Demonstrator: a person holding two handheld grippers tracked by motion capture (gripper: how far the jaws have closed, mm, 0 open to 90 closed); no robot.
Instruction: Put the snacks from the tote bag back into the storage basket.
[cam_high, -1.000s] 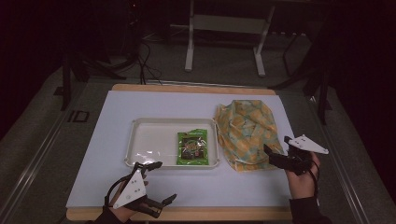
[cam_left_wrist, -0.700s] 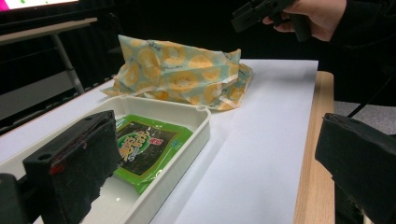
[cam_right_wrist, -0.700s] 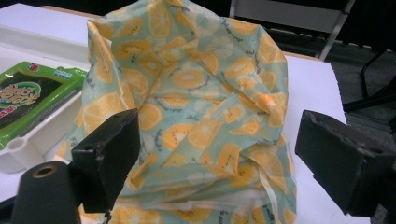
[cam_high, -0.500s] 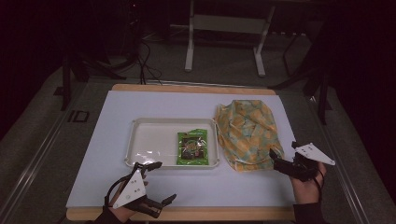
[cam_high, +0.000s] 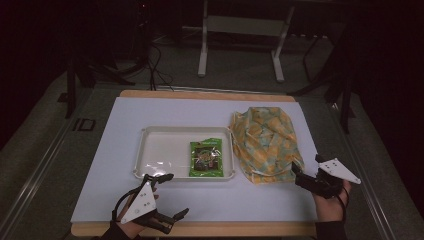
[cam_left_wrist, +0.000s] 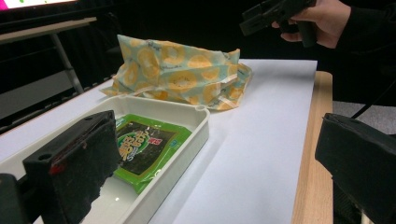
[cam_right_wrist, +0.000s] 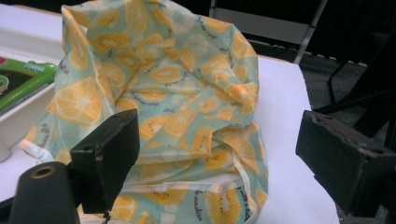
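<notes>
1. High view: the cloth bag (cam_high: 263, 142) lies crumpled on the counter (cam_high: 200, 107), just right of the white tray (cam_high: 165, 150) that holds a green snack packet (cam_high: 205, 157).
2. The right gripper (cam_high: 298, 176) sits at the bag's near right corner, jaws spread wide and empty; right gripper view has the fabric (cam_right_wrist: 168, 107) between them.
3. The left gripper (cam_high: 170, 197) rests near the counter's front edge, jaws also apart, holding nothing.
4. The bag looks light, soft and floppy; it will likely sag and slide on the smooth counter.
5. Best hold: probably the pale hemmed edge (cam_right_wrist: 219, 186) at the opening, where the layers bunch.
</notes>
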